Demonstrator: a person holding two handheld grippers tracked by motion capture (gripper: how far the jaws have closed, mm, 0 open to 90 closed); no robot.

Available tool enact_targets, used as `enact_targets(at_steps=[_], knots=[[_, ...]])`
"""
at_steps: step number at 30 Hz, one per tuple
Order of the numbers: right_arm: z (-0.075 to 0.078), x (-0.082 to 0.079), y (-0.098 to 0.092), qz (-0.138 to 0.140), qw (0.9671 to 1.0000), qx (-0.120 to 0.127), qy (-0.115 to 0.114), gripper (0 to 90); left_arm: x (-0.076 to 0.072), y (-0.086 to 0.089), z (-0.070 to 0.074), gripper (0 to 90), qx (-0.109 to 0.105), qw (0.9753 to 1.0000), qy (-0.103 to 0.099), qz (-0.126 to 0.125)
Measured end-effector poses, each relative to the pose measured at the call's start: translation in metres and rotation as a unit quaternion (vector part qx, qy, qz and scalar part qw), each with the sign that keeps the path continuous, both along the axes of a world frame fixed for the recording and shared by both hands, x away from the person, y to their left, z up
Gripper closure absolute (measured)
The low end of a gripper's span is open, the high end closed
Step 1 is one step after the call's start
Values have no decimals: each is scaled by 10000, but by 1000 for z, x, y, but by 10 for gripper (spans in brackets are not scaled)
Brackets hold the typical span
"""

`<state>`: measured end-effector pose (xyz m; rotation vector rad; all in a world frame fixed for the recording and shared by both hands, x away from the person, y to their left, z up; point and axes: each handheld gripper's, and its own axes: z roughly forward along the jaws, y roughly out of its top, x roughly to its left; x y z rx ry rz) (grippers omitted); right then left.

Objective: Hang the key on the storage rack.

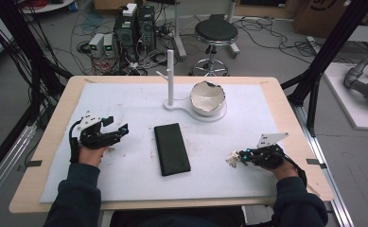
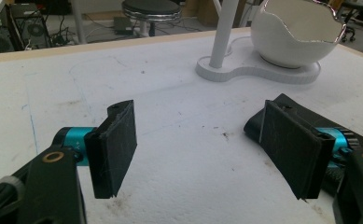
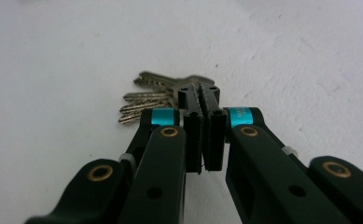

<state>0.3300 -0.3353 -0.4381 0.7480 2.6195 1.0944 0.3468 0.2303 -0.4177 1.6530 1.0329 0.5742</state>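
Observation:
A bunch of silver keys [image 3: 144, 95] lies on the white mat near the table's right front, also seen small as the keys [image 1: 232, 160] in the high view. My right gripper [image 3: 201, 93] is shut on the bunch, its jaws pressed together over the key heads while the blades fan out to the left. In the high view the right gripper [image 1: 239, 156] points left, low on the mat. My left gripper [image 1: 117, 124] rests at the table's left, open, with nothing between its jaws. The left gripper [image 2: 200, 144] faces the white stand across bare mat.
A flat black case [image 1: 171, 148] lies in the middle of the mat. Behind it stands a white post with a side peg [image 1: 170, 71] on a base that also carries a white bowl shaped like a cracked eggshell [image 1: 207, 97]. Beyond the table are a stool and cables.

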Motion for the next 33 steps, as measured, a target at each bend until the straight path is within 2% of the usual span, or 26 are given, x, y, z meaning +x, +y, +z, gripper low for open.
enact_targets(at_steps=[2, 3, 4, 5, 7, 9, 12, 14, 17, 18, 19, 21, 24, 25, 26, 29, 31, 33], knots=[[1, 0, -1, -39, 9999, 86, -35, 894, 0, 0, 0, 272, 7, 10000, 3, -8], [5, 0, -3, -120, 9993, 344, -15, 895, 0, 0, 0, 272, 13, 10000, -1, -9], [5, 0, -3, -120, 9993, 344, -15, 895, 0, -1, 0, 272, 13, 10000, 1, -5], [11, 0, -4, -217, 9979, 605, -62, 896, 0, -1, 0, 272, 22, 10000, 3, -17], [15, 1, -4, -264, 9964, 790, -127, 897, 0, -2, 0, 272, 26, 10000, 4, -9], [18, 1, -2, -283, 9958, 857, -163, 898, 0, -1, 0, 272, 26, 10000, 11, -9], [32, 4, 5, -269, 9928, 1111, -365, 898, 0, -1, -1, 272, 30, 10000, 15, -7], [35, 5, 7, -263, 9921, 1145, -434, 899, 0, -1, -1, 272, 38, 10000, 25, -16], [49, 13, 15, -248, 9878, 1434, -550, 898, 0, -1, -1, 272, 36, 10000, 17, -18], [49, 13, 15, -248, 9878, 1434, -550, 898, 0, -1, -1, 272, 36, 10000, 17, -18], [57, 19, 18, -280, 9854, 1584, -562, 898, 0, -1, -1, 272, 36, 10000, 12, -19], [61, 22, 21, -254, 9843, 1633, -613, 899, 0, -1, -1, 274, 29, 10000, 6, -13], [81, 36, 34, -179, 9820, 1740, -709, 899, 0, 0, -1, 274, 28, 10000, 4, -9], [81, 36, 34, -179, 9820, 1740, -709, 899, 0, -1, -1, 274, 19, 10000, 5, -14], [92, 43, 44, -54, 9805, 1817, -744, 898, 0, -1, -1, 275, 27, 10000, 4, -12], [108, 56, 62, 129, 9790, 1861, -820, 898, 0, -1, -1, 276, 32, 10000, 5, -20], [112, 61, 68, 198, 9786, 1871, -829, 898, 0, -1, -1, 275, 34, 10000, 10, -25], [118, 80, 85, 253, 9782, 1880, -842, 898, 0, -1, -1, 276, 51, 10000, 2, -18]])
